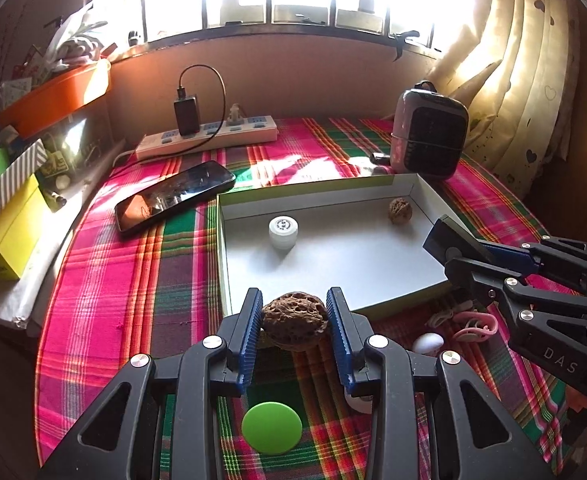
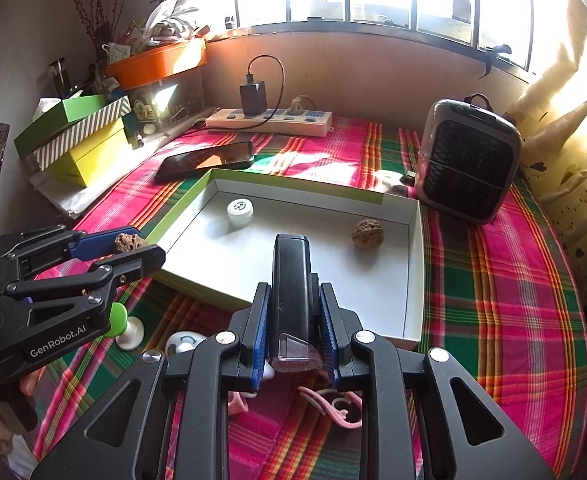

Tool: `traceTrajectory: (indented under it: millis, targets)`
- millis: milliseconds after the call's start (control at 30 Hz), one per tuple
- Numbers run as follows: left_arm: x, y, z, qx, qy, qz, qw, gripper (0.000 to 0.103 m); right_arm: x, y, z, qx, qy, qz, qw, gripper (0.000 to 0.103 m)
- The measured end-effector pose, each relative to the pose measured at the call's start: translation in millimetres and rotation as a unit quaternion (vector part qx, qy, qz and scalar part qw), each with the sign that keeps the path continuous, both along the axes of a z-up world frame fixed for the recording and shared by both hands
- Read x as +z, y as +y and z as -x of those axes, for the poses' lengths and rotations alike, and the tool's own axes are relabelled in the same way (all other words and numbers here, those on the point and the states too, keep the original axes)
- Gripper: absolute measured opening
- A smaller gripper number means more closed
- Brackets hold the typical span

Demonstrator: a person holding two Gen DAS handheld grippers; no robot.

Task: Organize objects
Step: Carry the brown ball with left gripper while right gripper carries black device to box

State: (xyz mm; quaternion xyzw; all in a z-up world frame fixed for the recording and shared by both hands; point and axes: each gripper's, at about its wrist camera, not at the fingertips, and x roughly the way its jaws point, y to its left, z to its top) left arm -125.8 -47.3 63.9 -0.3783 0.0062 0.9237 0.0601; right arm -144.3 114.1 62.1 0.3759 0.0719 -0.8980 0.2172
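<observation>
My left gripper [image 1: 294, 308] is shut on a brown wrinkled walnut [image 1: 295, 319] and holds it just before the near edge of a shallow white box lid [image 1: 373, 264]. It also shows in the right wrist view [image 2: 133, 246] with the walnut [image 2: 127, 242]. My right gripper [image 2: 294, 300] is shut on a black oblong device [image 2: 291, 292] over the box's near edge [image 2: 213, 296]; in the left wrist view it sits at the box's right side [image 1: 449, 248]. In the box lie a second walnut [image 2: 367, 233] and a small white bottle [image 2: 239, 212].
A green disc [image 1: 271, 428], a white egg-shaped thing [image 1: 427, 343] and pink earphones [image 1: 475, 326] lie on the plaid cloth near me. A phone [image 1: 173, 200], a power strip [image 1: 209, 138] and a small fan heater [image 1: 427, 132] stand beyond the box. Stacked boxes [image 2: 81, 140] crowd the left.
</observation>
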Motion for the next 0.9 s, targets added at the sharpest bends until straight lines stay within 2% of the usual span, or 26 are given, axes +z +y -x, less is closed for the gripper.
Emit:
traceTrajectory:
  millis: [267, 900]
  targets:
    - [-3.2, -8.2, 22.6, 0.008, -0.011, -0.017, 0.9998, 0.031, -1.2, -8.7, 25.1, -0.005, -0.013, 0.006, 1.000, 0.024]
    - [-24.6, -18.9, 71.7, 0.024, -0.039, -0.008, 0.9989, 0.031, -23.4, -27.2, 90.4, -0.018, -0.051, -0.004, 0.999, 0.024]
